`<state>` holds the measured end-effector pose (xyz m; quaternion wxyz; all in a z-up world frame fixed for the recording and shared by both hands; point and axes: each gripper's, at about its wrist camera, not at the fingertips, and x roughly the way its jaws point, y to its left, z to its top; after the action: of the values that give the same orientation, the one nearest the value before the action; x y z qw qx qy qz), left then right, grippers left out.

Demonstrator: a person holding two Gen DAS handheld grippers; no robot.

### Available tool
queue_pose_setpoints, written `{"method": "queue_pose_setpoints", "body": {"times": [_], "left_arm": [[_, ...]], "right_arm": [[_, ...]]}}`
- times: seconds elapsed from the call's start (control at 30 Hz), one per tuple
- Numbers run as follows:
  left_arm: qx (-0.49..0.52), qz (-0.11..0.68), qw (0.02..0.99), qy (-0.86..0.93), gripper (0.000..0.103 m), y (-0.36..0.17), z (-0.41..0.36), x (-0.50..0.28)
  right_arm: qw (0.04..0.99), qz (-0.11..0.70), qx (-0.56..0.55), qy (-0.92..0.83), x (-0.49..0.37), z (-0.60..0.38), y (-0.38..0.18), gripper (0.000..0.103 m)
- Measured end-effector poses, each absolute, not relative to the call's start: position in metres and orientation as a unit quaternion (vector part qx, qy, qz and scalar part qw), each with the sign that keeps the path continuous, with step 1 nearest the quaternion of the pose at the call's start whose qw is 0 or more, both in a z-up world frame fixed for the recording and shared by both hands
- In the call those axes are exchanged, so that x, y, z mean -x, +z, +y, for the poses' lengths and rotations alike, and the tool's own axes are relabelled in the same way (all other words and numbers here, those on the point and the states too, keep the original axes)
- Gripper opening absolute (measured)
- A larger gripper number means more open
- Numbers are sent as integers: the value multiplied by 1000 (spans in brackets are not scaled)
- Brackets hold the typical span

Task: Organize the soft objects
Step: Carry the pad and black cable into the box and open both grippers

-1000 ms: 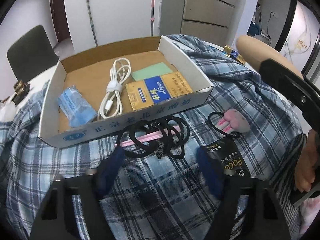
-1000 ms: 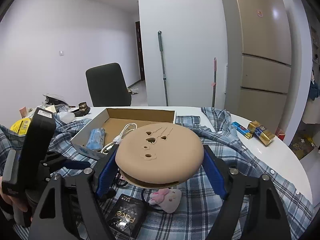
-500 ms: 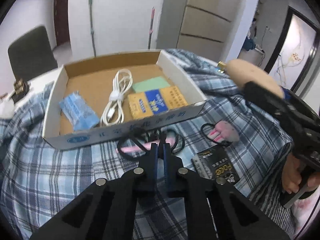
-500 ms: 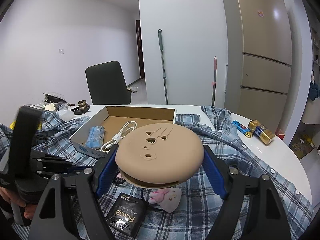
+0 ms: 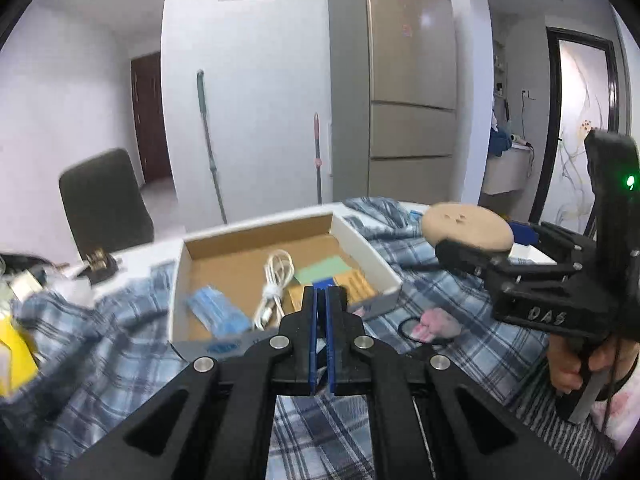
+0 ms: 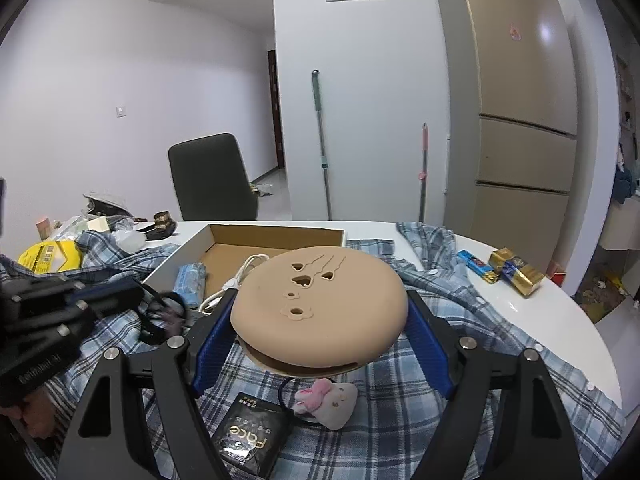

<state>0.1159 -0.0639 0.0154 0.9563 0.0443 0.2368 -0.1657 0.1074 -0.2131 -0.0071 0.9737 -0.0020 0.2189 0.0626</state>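
Note:
My left gripper [image 5: 321, 292] is shut. In the right wrist view, the left gripper [image 6: 134, 294] has a bundle of black hair ties [image 6: 160, 314] with a pink strip dangling from its tips, in front of the open cardboard box [image 5: 256, 236]. The left wrist view hides the bundle under the fingers. My right gripper [image 6: 320, 320] is shut on a tan round soft disc [image 6: 320, 308], held level above the plaid shirt [image 6: 440, 380]. Under the disc lie a pink plush hair tie [image 6: 328, 398] and a black "Face" packet [image 6: 252, 440].
The box holds a blue mask pack [image 5: 216, 312], a white cable [image 5: 274, 284] and flat packets. Gold packs [image 6: 516, 276] sit near the white table's right edge [image 6: 568, 320]. Clutter and a yellow packet [image 6: 48, 256] lie at the left. A dark chair [image 6: 212, 178] stands behind.
The left gripper shut on the black hair ties that lay in front of the box, then rose and tilted up with them. The right gripper and its tan disc stayed still.

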Motion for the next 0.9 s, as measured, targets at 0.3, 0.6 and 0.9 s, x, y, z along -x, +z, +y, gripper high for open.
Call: {"method": "queue_pose_setpoints", "body": {"times": [0.3,0.6,0.9], "left_arm": [[-71,166,972,-149,4,84,-65,-108],[-36,129,986,-100,4,125,-51,-146],[-22,177,981,-76,4,113,-34,-206]], "right_arm": [[979,192,12,73,-98,-199,31,79],[982,174,51,54,-128,-170,84,79],[975,212,36,50,-184,-156,80,79]]}}
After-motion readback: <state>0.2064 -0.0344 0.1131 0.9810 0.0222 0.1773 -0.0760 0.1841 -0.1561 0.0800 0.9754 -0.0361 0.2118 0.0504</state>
